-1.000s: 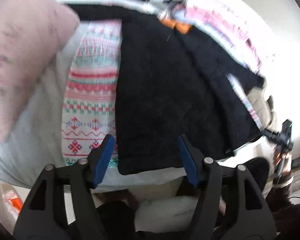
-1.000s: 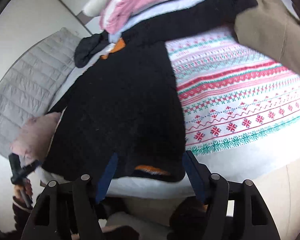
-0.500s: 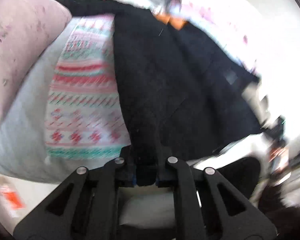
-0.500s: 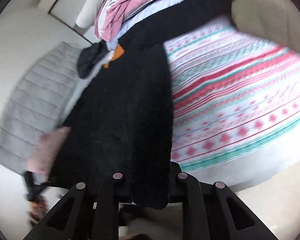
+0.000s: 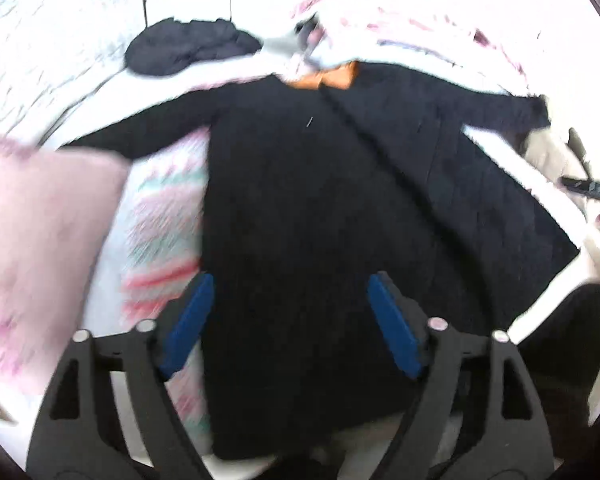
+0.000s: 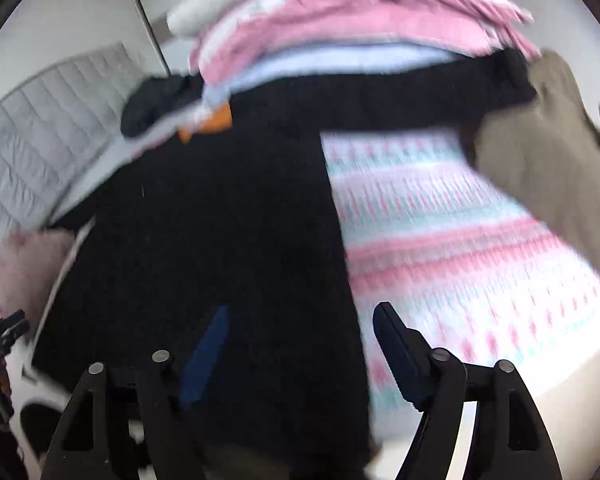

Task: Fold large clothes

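Blur smeared both views. My left gripper (image 5: 290, 320) had just been opening, its blue pads standing wide, with the black coat (image 5: 300, 220) showing between them but not pinched. My right gripper (image 6: 300, 352) had just been opening too, jaws apart over the same coat (image 6: 220, 220). The coat lay spread lengthwise on the patterned bedspread (image 6: 440, 240), sleeves flung out, orange lining (image 5: 332, 76) at its collar, a pink pillow (image 5: 40, 240) beside it.
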